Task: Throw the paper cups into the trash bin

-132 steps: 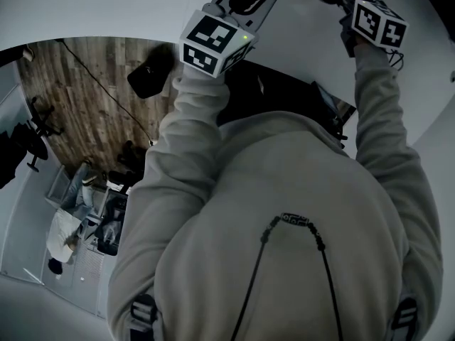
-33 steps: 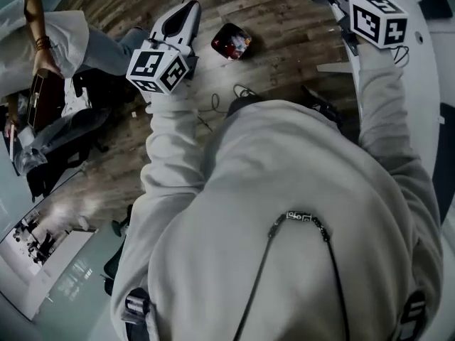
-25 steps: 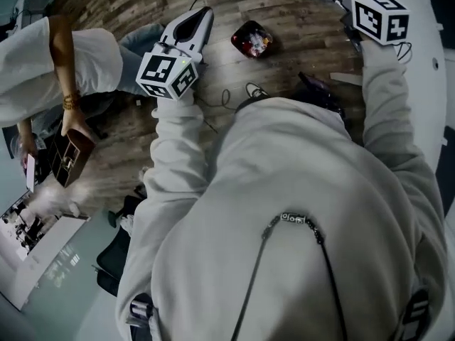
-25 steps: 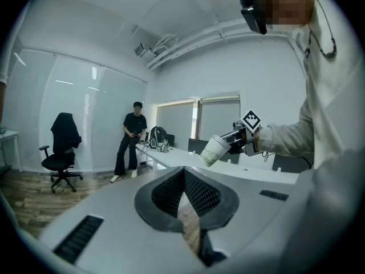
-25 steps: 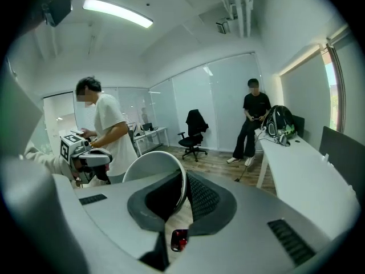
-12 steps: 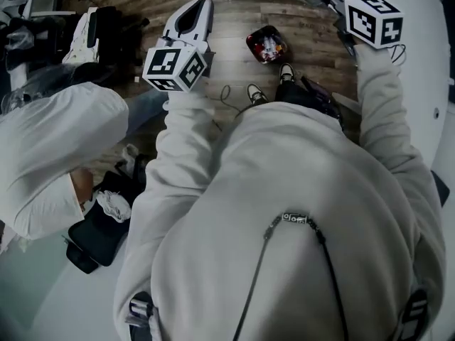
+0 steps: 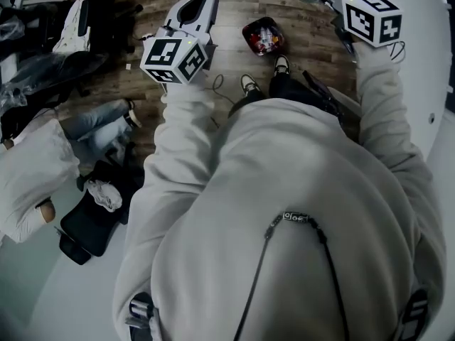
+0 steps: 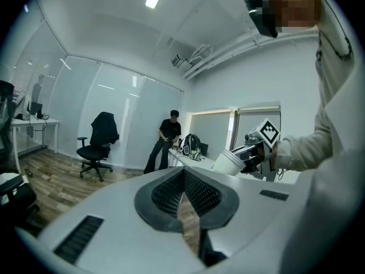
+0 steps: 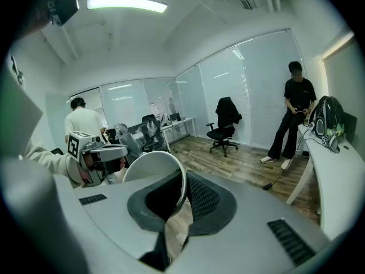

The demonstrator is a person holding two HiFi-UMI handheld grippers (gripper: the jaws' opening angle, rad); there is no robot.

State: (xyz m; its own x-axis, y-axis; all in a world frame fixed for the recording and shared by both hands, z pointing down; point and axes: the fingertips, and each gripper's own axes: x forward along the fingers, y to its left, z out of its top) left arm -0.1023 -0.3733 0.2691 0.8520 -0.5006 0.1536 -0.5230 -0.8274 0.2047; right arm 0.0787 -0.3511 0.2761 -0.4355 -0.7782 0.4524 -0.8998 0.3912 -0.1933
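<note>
Since right gripper (image 9: pixel 182 196) pinches only thin wall of paper cup (image 9: pixel 149 173), cup could slip or crush in transit; trash bin (image 7: pixel 263 37) sits below and left of those jaws, not under cup, so early release lands it on floor (image 7: pixel 234 6); left gripper (image 8: pixel 183 194) jaws together, empty; earlier, both jaws hung over white table (image 7: pixel 437 84) with no bin visible; now over floor, bin near.

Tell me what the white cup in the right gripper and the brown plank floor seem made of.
White cup: probably paper, matte, thin-edged, no gloss. Brown plank floor: wood-look boards with grain and seams; solid timber or laminate can't be told.
</note>
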